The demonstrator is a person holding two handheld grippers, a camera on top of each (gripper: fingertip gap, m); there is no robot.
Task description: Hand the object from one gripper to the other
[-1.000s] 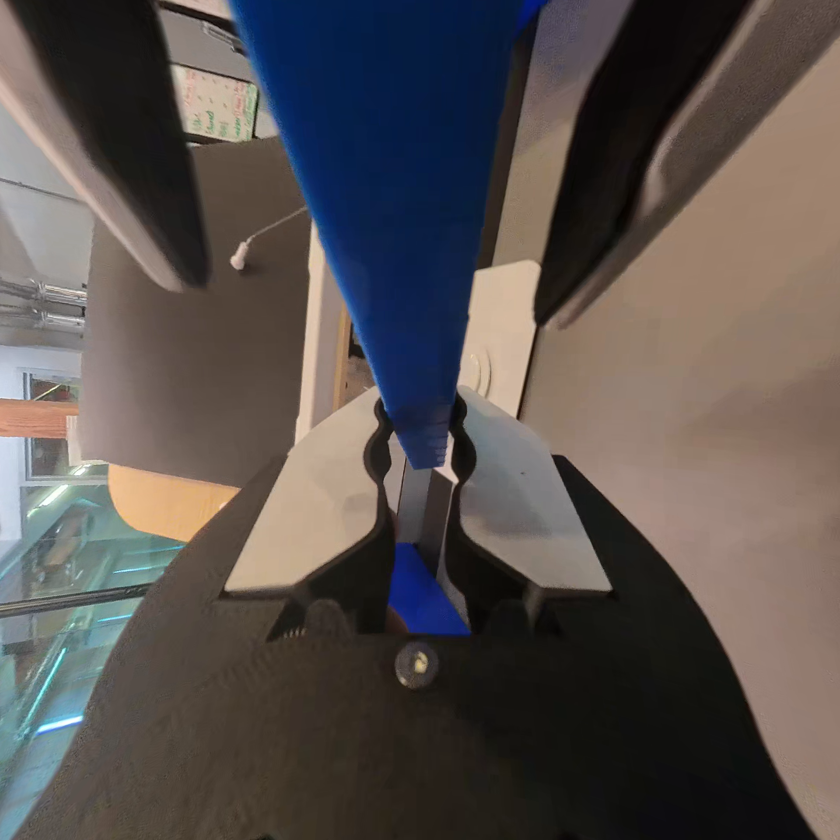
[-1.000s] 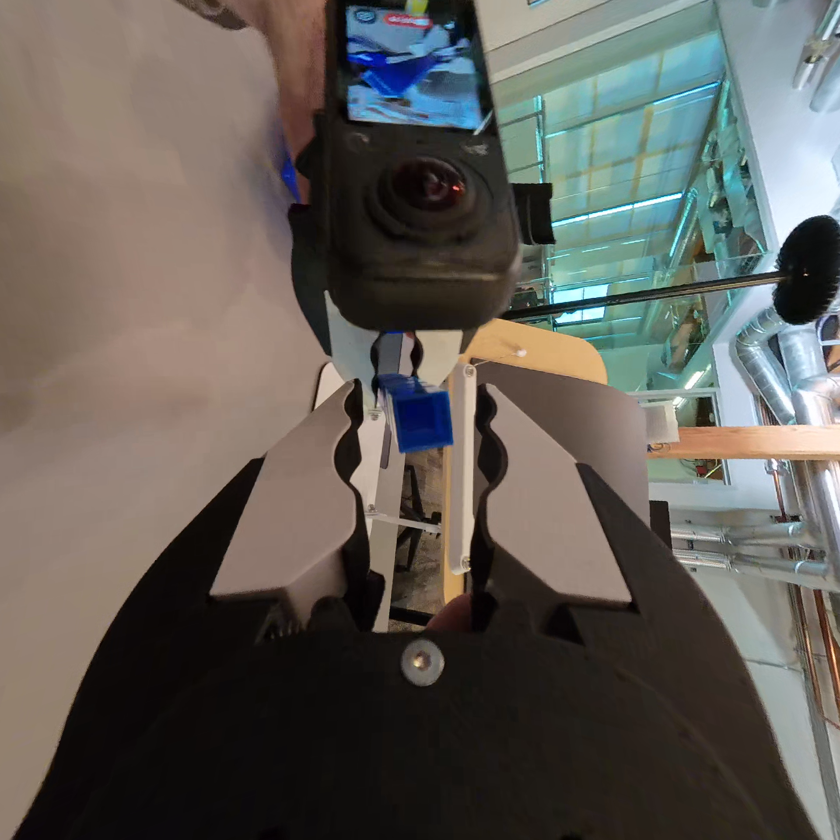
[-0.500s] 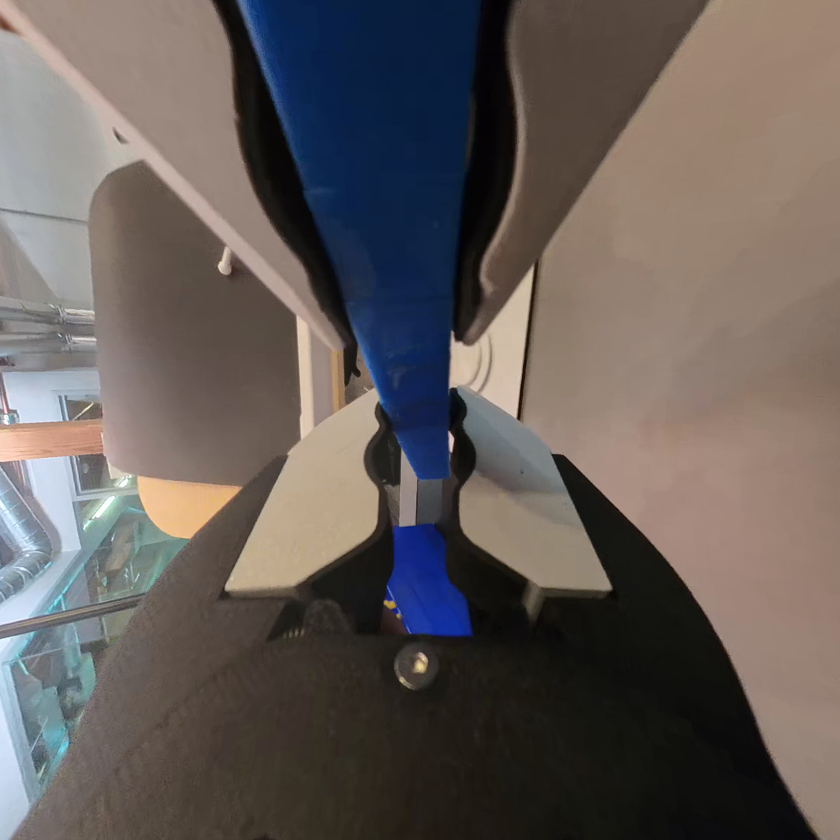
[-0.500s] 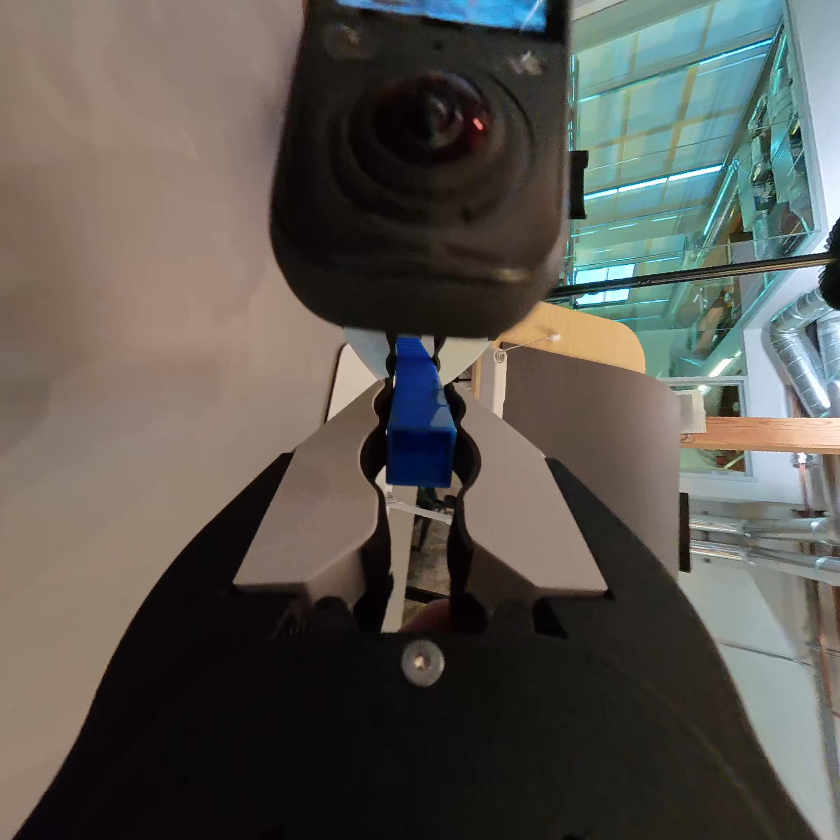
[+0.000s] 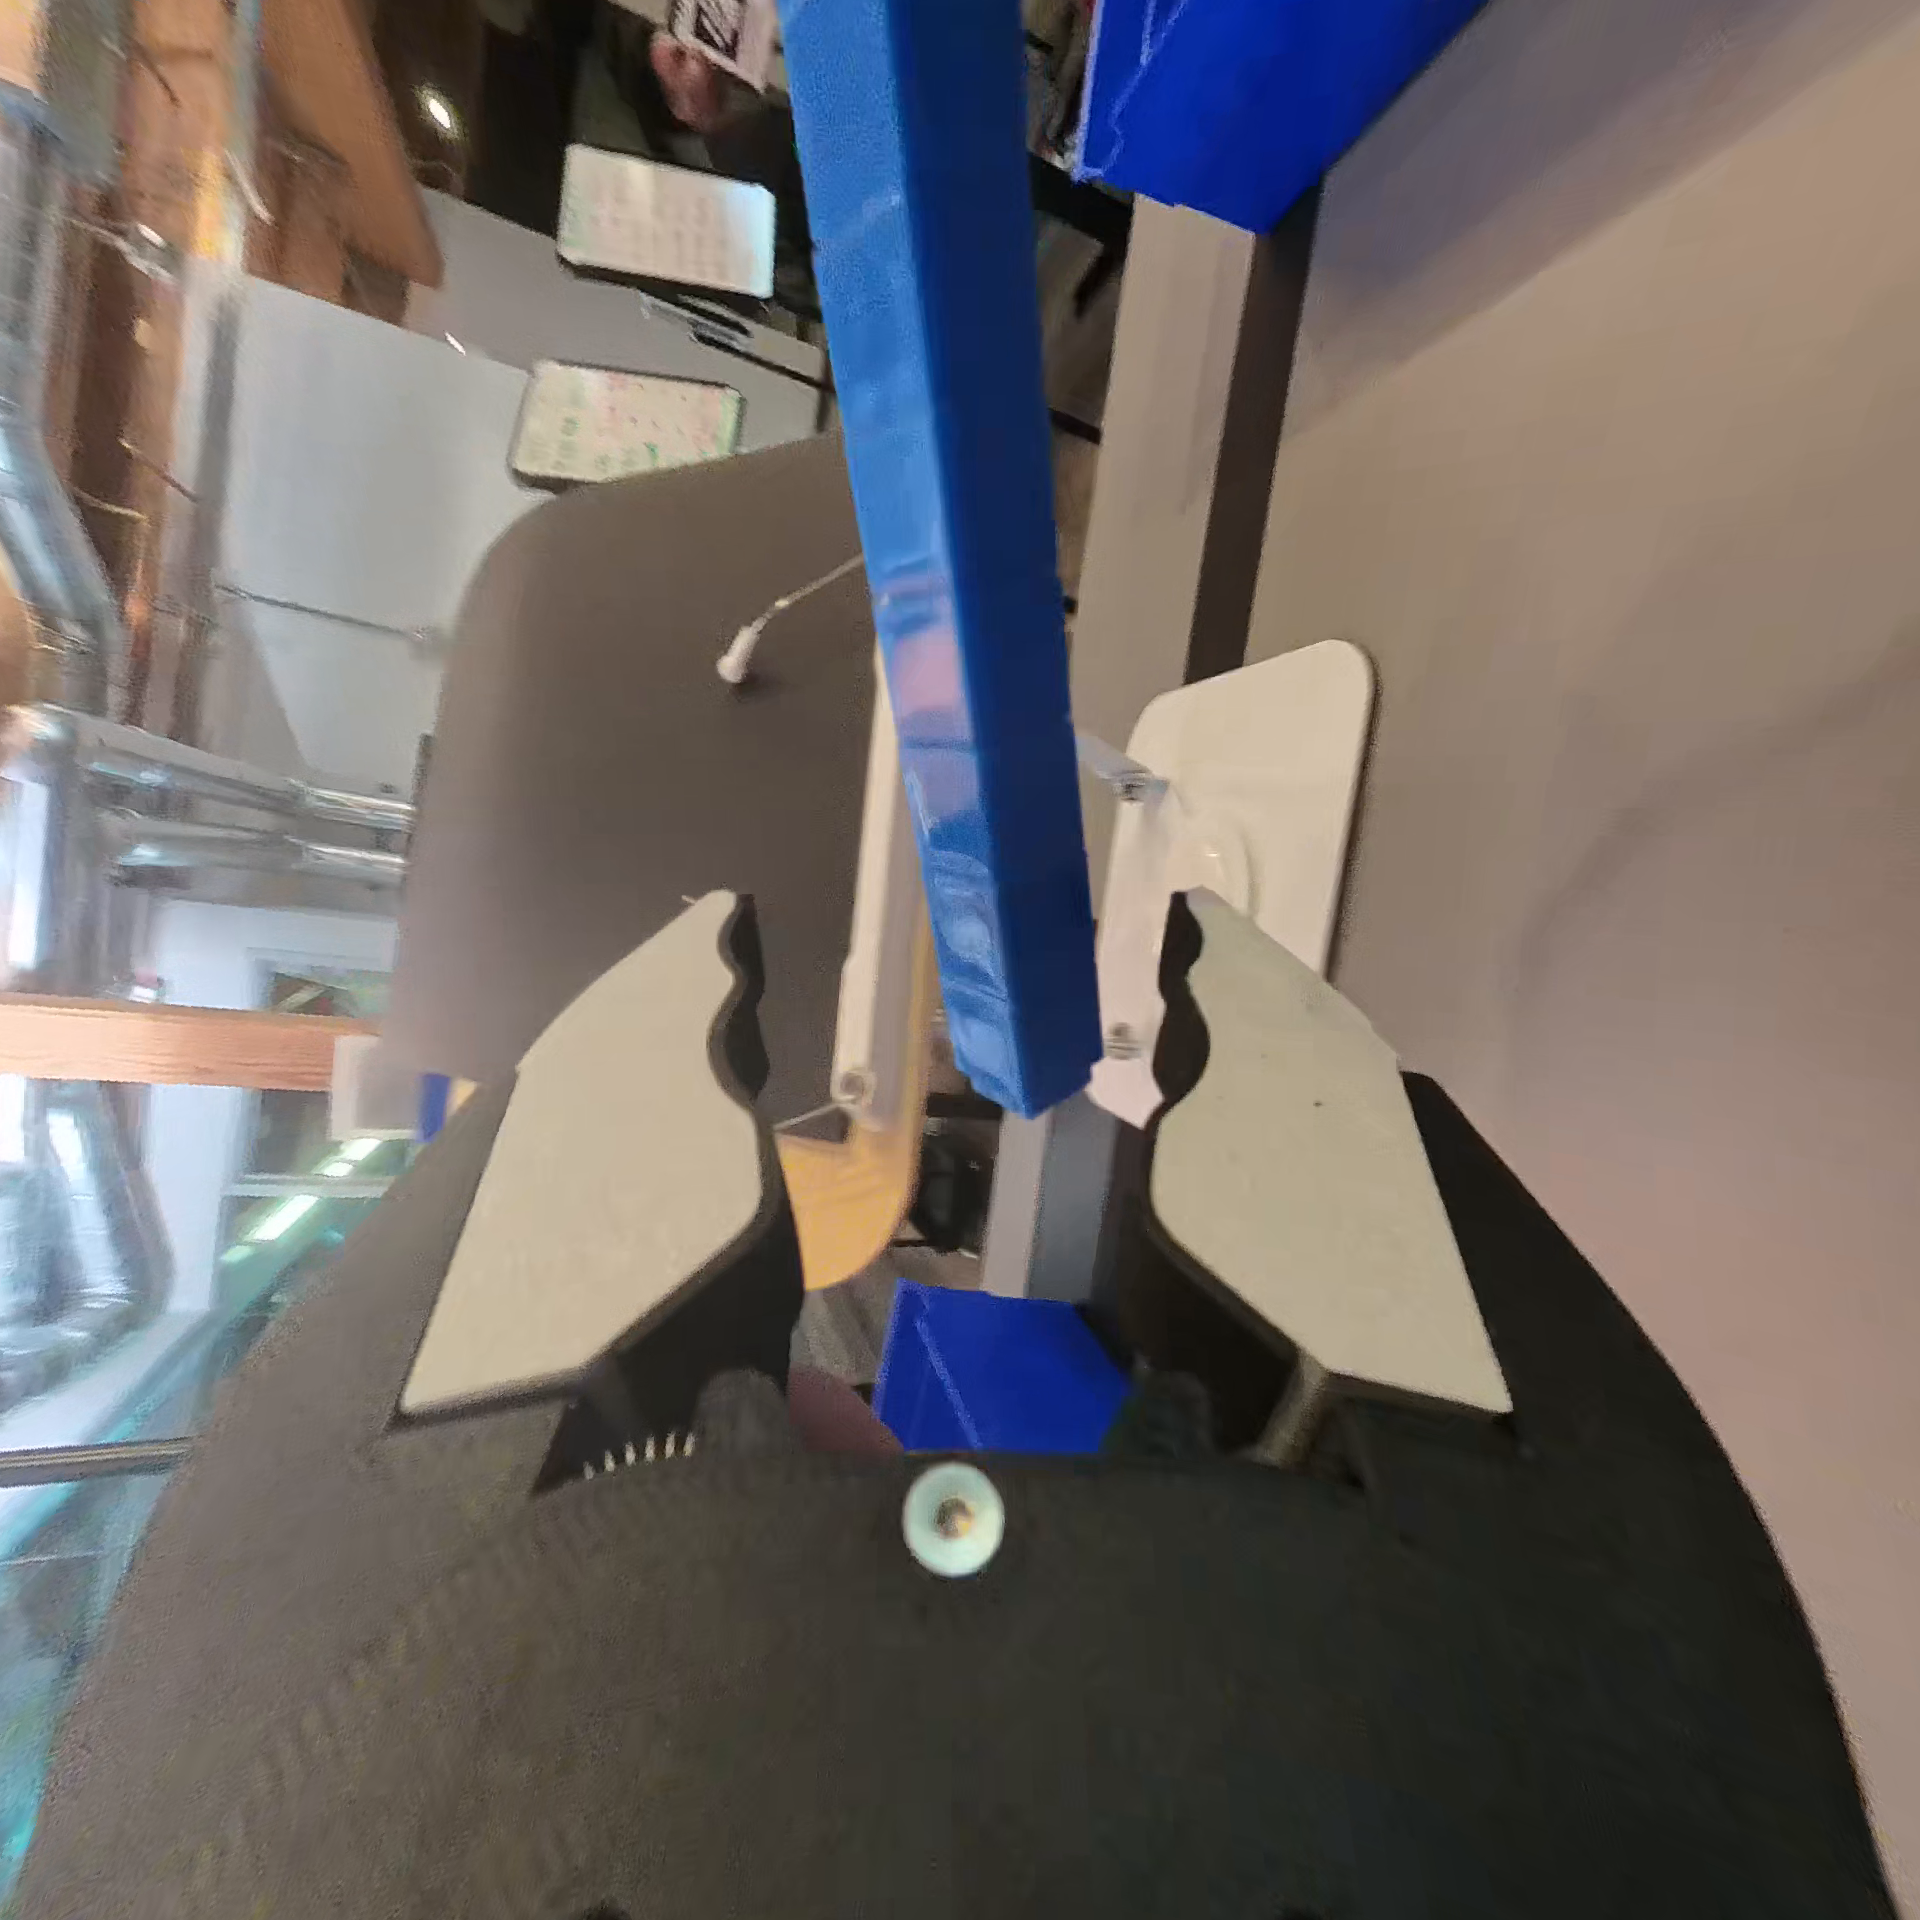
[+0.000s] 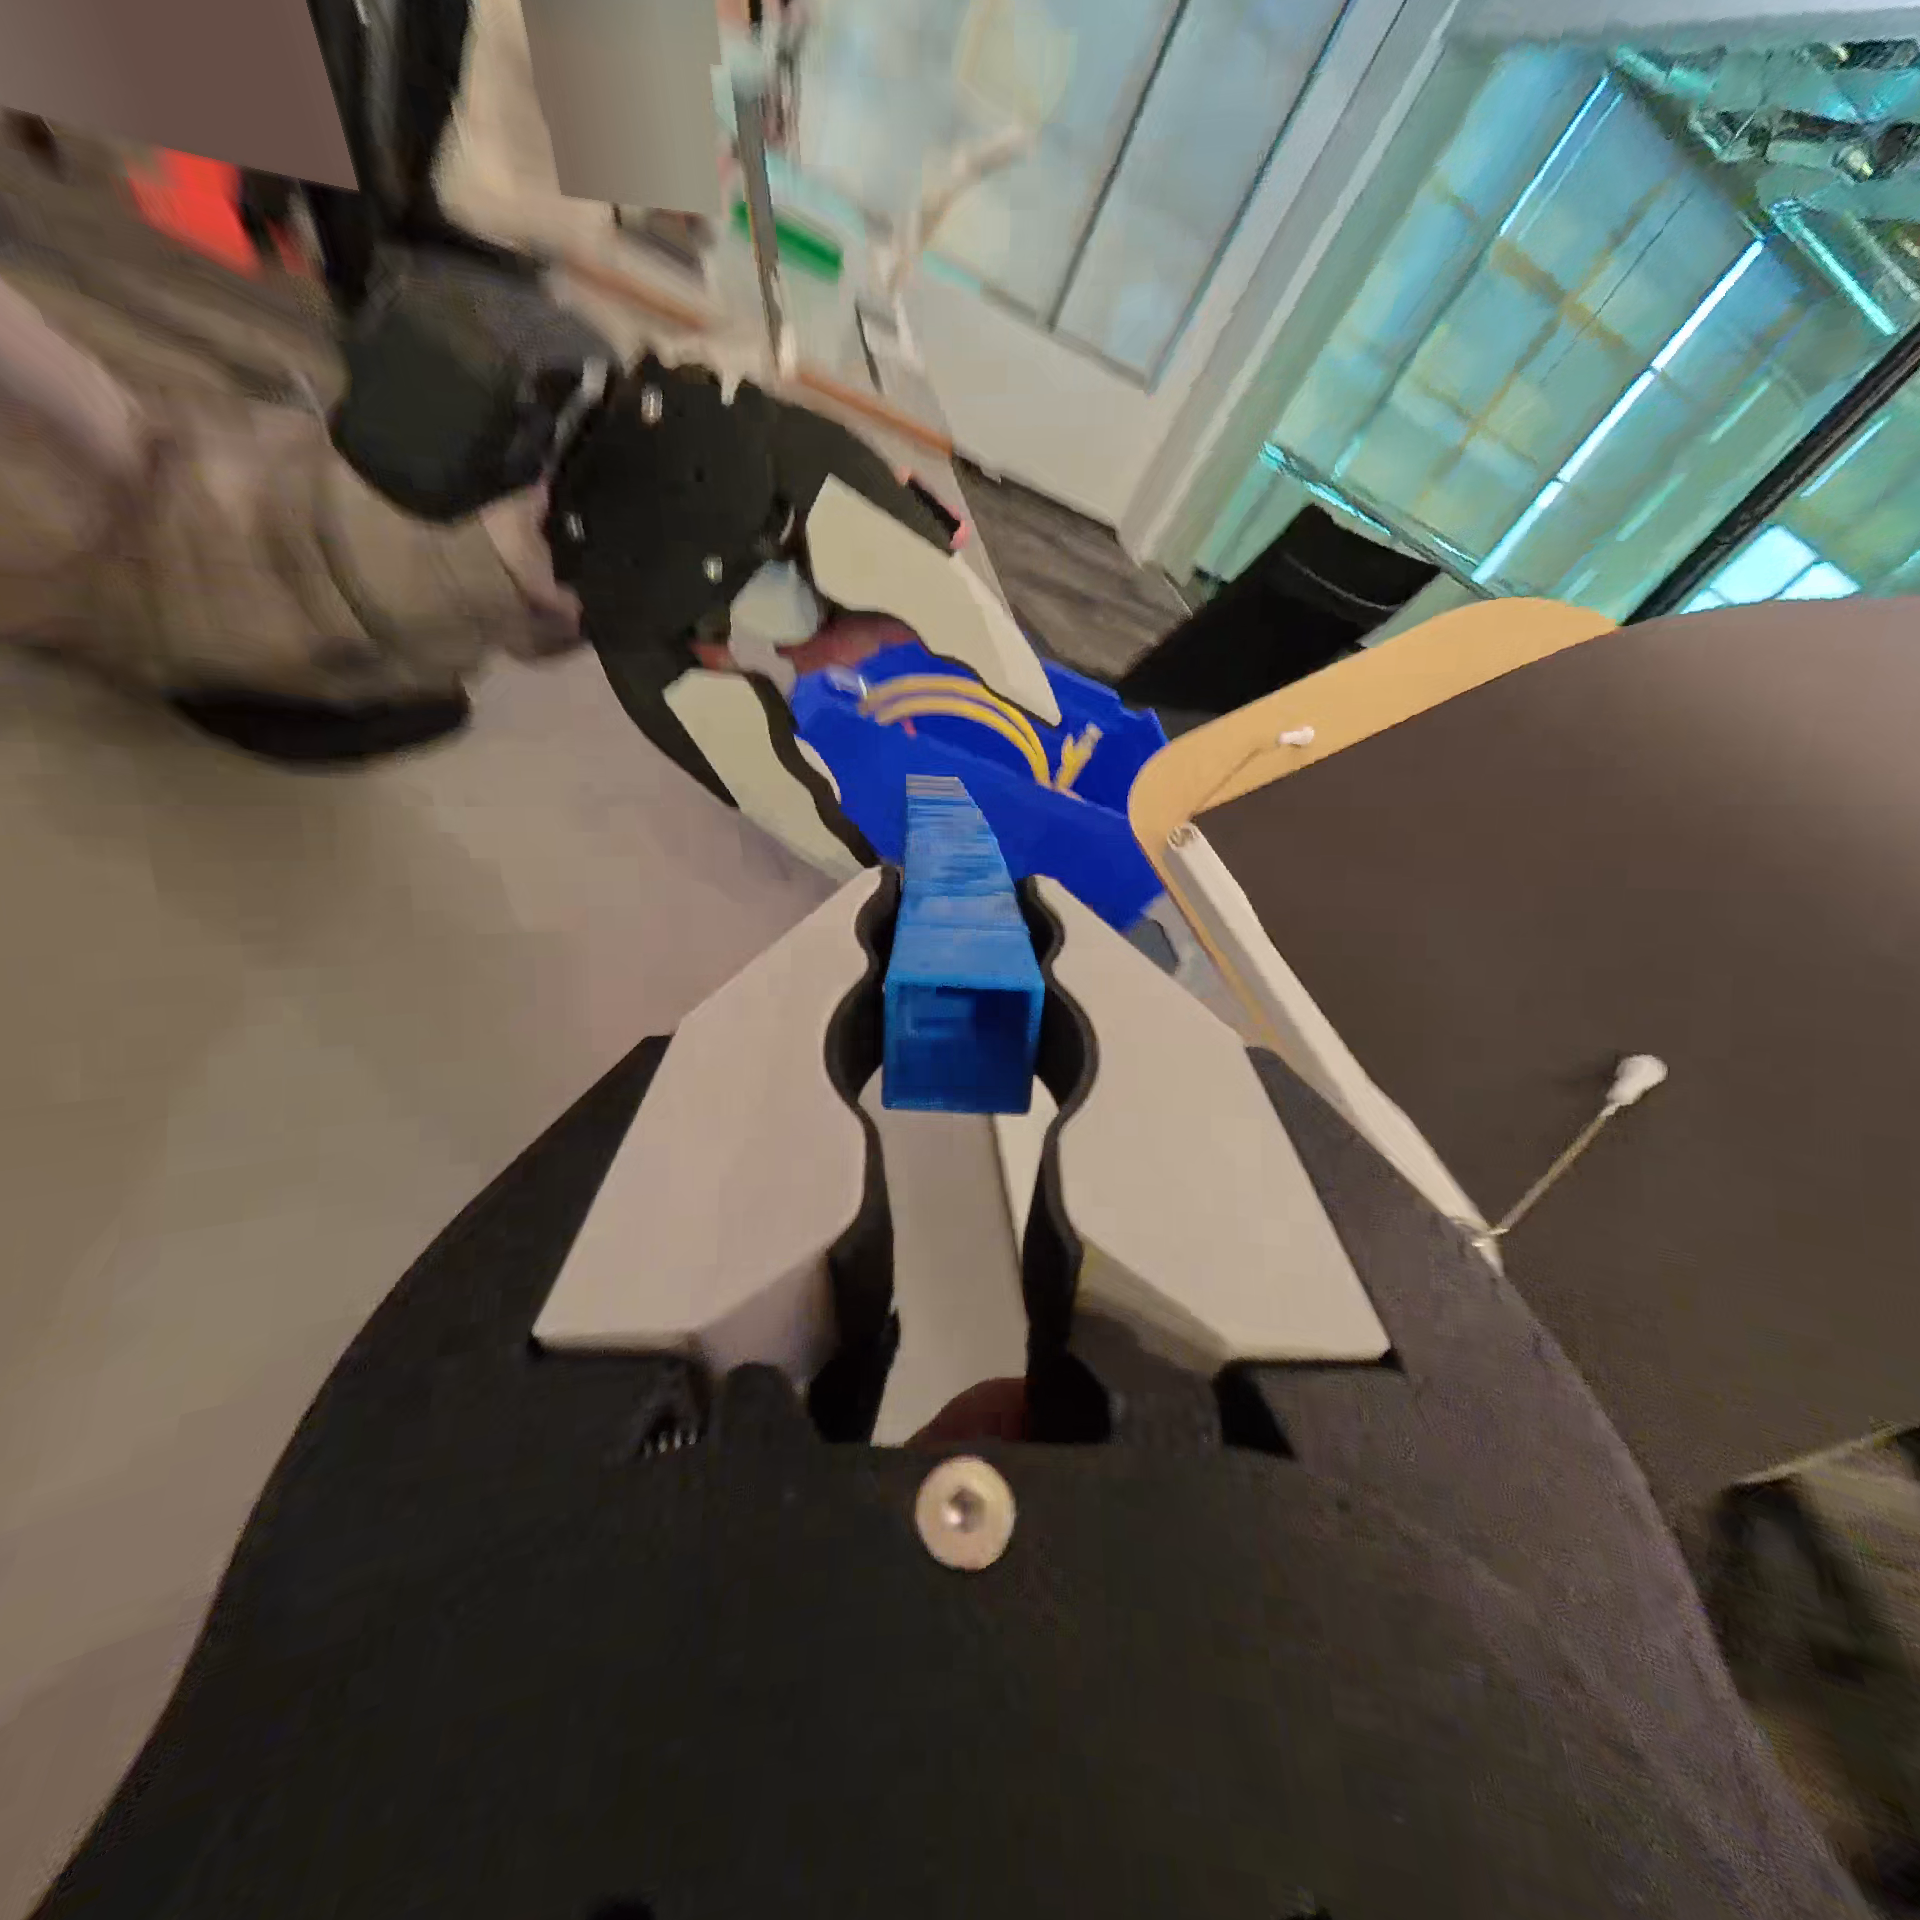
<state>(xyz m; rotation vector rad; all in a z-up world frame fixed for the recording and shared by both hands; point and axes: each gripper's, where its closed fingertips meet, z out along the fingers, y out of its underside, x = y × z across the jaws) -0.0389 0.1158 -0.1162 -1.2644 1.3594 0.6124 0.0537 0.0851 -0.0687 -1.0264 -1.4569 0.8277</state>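
Blue bar point(image 6: 961, 997) now clamped in right tool point(image 6: 958, 914).

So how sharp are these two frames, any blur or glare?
Left wrist view: blue bar fairly sharp with a pale sheen low down; left edge background smeared. Right wrist view: bar end crisp; the other gripper and the background top left are motion-blurred.

long blue plastic square bar point(image 5: 956, 623): smooth, slightly glossy, between the jaws | left gripper point(image 5: 961, 1023): matt grey plates, rough black plastic body | silver metal screw point(image 5: 953, 1520): shiny, behind the jaws
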